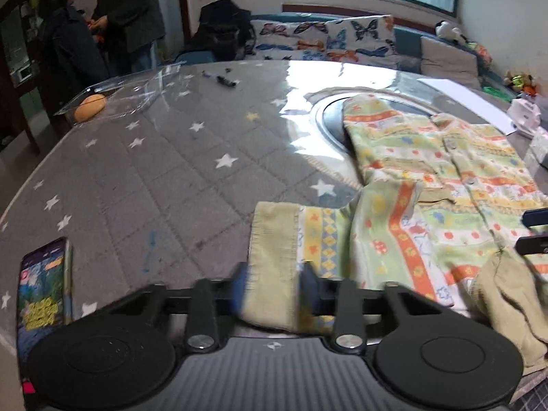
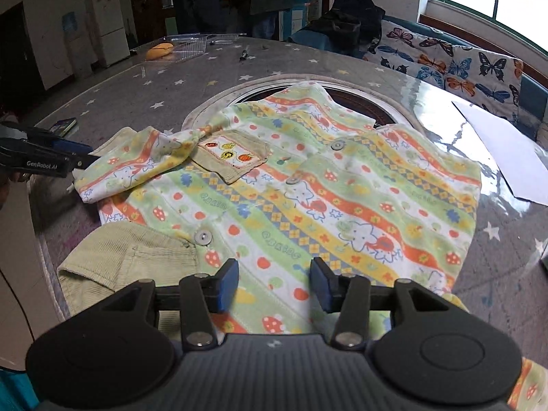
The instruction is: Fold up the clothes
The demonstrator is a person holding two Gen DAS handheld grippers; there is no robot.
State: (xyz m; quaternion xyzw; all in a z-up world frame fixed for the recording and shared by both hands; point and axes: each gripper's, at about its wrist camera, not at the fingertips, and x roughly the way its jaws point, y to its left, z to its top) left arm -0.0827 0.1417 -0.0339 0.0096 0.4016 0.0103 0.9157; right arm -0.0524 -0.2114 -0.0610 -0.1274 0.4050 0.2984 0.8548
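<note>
A child's button shirt (image 2: pixel 308 188) with green, orange and yellow bands lies front-up on the grey star-print table cover (image 1: pixel 171 178). One sleeve is folded across toward the chest pocket (image 2: pixel 229 157). My left gripper (image 1: pixel 274 286) is shut on that sleeve's olive cuff (image 1: pixel 274 239); in the right wrist view the left gripper (image 2: pixel 84 161) sits at the sleeve's left end. My right gripper (image 2: pixel 275 284) stands open just above the shirt's near edge, with the fabric lying flat under the gap. The right gripper's fingers (image 1: pixel 532 241) show at the edge of the left wrist view.
A phone (image 1: pixel 44 291) lies at the near left of the table. A clear plastic box (image 1: pixel 137 89) with a yellow lump (image 1: pixel 89 106) sits at the far corner, pens (image 1: pixel 226 81) beyond. White paper (image 2: pixel 507 157) lies right. Two people (image 1: pixel 102 17) stand past the table.
</note>
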